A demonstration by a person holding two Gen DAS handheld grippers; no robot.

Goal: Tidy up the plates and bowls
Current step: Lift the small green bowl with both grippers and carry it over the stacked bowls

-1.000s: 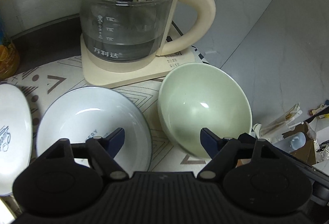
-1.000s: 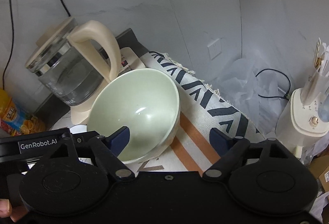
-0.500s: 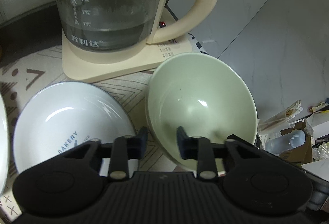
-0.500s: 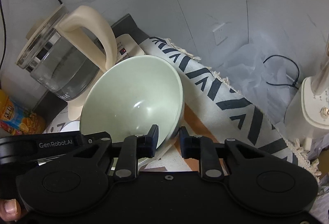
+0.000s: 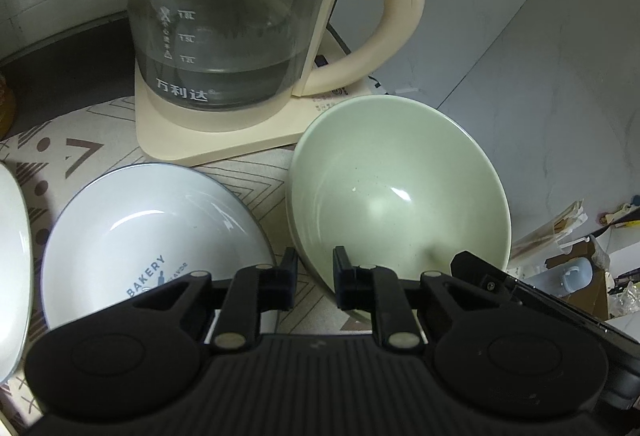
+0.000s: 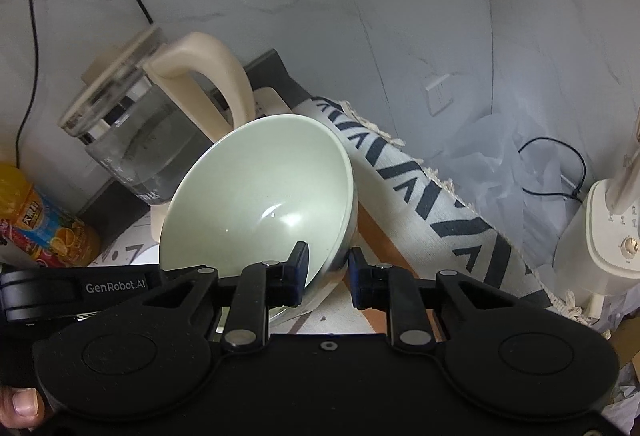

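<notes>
the left gripper [image 5: 314,278] has its jaws clamped on the near rim of the green bowl [image 5: 394,191], one jaw inside the bowl and the other outside against its wall; they have just closed onto it. the right gripper [image 6: 328,274] grips the same green bowl [image 6: 260,195] on its opposite rim in the same way, one jaw inside and one outside, its jaws also just closed there. the bowl sits tilted near the right end of a patterned mat [image 5: 248,179] on the worktop, close to that edge. just beside it on the mat lies a white bowl [image 5: 152,232] printed with "bakery", apart from the green one, and another white dish [image 5: 12,260] shows at the mat's left side. behind both bowls, toward the wall, a glass kettle [image 5: 228,35] with a cream handle stands on its cream base [image 5: 208,139]. an orange drink bottle [image 6: 44,228] lies near the kettle.
</notes>
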